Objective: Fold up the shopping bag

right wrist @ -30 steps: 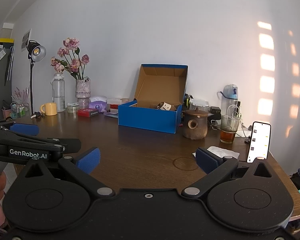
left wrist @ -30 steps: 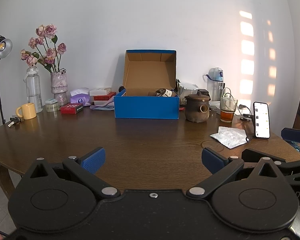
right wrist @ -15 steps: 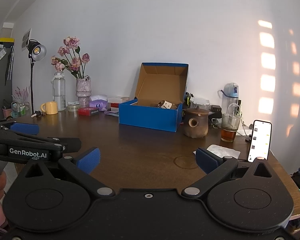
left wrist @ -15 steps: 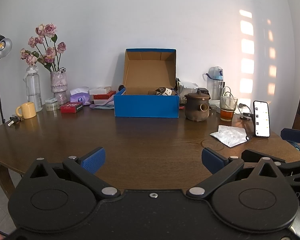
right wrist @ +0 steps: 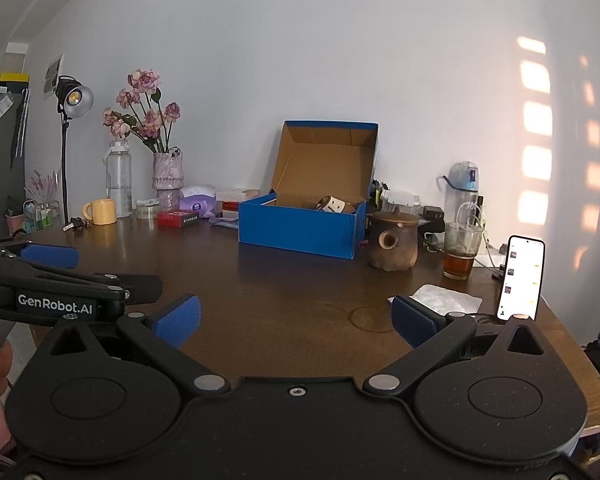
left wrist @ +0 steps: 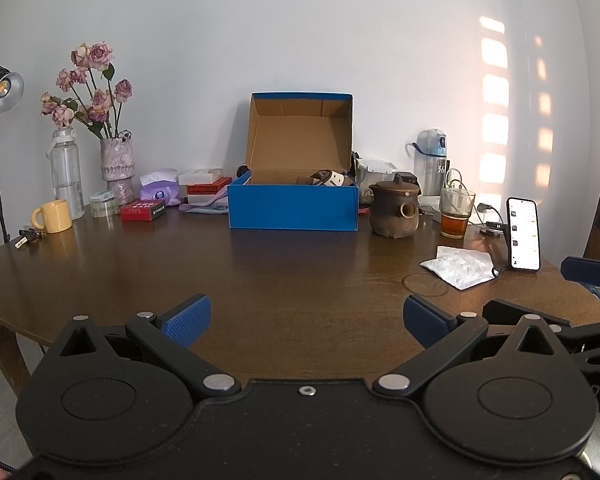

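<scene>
A flat, white, crinkled plastic bag (left wrist: 458, 266) lies on the brown wooden table (left wrist: 300, 272) at the right, beside a propped phone (left wrist: 523, 234). It also shows in the right wrist view as the white bag (right wrist: 440, 298), partly behind a fingertip. My left gripper (left wrist: 306, 316) is open over the table's near edge, with nothing between its blue pads. My right gripper (right wrist: 296, 316) is open and empty too, to the right of the left one. The bag lies ahead and to the right of both, untouched.
An open blue shoebox (left wrist: 294, 208) stands at the back centre, with a brown teapot (left wrist: 394, 212) and a glass of tea (left wrist: 455, 214) to its right. A yellow mug (left wrist: 56, 216), a bottle, a vase of roses (left wrist: 117, 164) and small boxes fill the back left.
Both views have drifted slightly, so the table's items sit a little higher in frame. Both grippers stay open and nothing on the table has moved.
</scene>
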`<state>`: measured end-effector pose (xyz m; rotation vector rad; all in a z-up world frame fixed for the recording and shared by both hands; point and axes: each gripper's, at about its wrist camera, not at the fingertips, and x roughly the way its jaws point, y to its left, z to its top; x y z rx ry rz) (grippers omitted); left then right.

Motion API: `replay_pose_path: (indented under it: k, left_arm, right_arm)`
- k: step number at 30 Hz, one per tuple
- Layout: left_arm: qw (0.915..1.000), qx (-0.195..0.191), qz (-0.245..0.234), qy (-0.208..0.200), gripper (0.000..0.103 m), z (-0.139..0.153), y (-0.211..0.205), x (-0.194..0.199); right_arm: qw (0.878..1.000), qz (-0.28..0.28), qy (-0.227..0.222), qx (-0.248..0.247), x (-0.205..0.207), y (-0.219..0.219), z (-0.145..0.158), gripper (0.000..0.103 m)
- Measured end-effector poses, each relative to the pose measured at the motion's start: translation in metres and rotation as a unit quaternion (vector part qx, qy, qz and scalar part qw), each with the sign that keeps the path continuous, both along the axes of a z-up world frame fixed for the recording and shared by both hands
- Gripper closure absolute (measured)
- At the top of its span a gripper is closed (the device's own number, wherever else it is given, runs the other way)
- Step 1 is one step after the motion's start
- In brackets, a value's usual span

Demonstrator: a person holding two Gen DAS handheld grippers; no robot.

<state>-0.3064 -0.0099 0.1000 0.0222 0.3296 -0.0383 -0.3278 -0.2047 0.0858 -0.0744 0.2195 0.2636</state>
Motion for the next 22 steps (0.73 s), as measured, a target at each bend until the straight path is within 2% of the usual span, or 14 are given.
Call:
replay_pose_path:
  k: [22]
  left_arm:
    - [0.9999,-0.007,0.005,0.009,0.0,-0.006,0.0031,0.0005]
  right_arm:
    - [1.0,0.0,0.007,-0.001,0.0015,-0.0002,-0.0051,0.0]
